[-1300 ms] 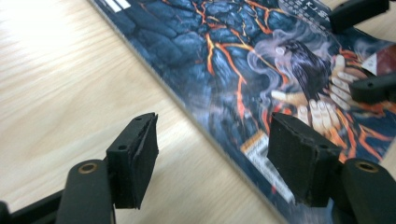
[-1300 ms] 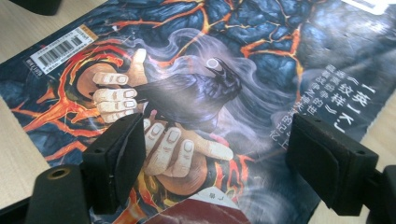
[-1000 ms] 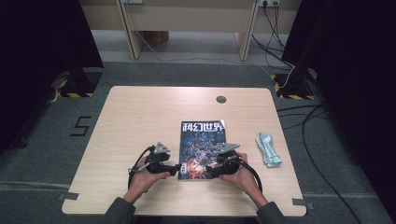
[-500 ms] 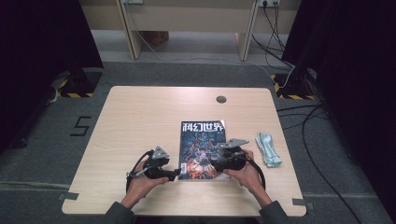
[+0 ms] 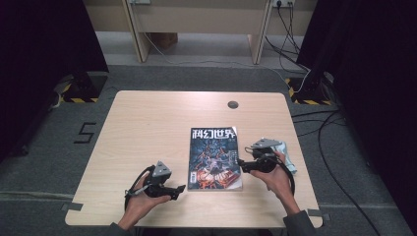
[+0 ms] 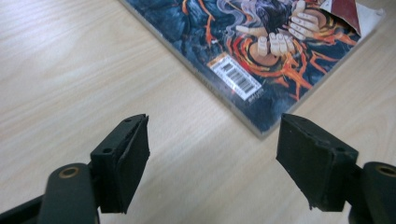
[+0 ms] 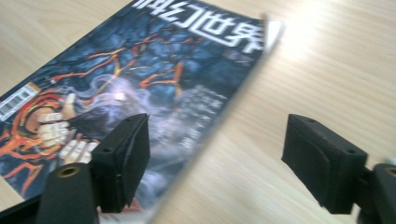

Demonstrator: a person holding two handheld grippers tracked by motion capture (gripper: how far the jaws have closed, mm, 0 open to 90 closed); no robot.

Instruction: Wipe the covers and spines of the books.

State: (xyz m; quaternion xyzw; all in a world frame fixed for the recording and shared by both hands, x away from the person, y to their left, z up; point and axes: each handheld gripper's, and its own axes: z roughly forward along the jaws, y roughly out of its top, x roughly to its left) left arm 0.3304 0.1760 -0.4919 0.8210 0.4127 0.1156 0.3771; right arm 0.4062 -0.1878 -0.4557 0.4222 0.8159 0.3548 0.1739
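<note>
A magazine point(image 5: 214, 158) with a dark, fiery cover lies flat on the wooden table point(image 5: 147, 128). My left gripper point(image 5: 180, 189) is just left of its near left corner, pointing at it. Its jaws have just been opening and stand open point(image 6: 212, 140) with bare table between them; the magazine's corner point(image 6: 261, 51) lies ahead. My right gripper point(image 5: 241, 163) is at the magazine's right edge. Its jaws have also just been opening and stand open point(image 7: 217, 140). The magazine's edge point(image 7: 140, 79) runs between them, clear of both pads.
A pale blue-and-white packet point(image 5: 289, 156) lies on the table just beyond the right hand. A round cable hole point(image 5: 233, 104) sits near the far edge. Cables trail over the floor at the right.
Both grippers have left the magazine's near edge. The left one drew back toward the near left. The right one rose and moved farther along the magazine's right side.
</note>
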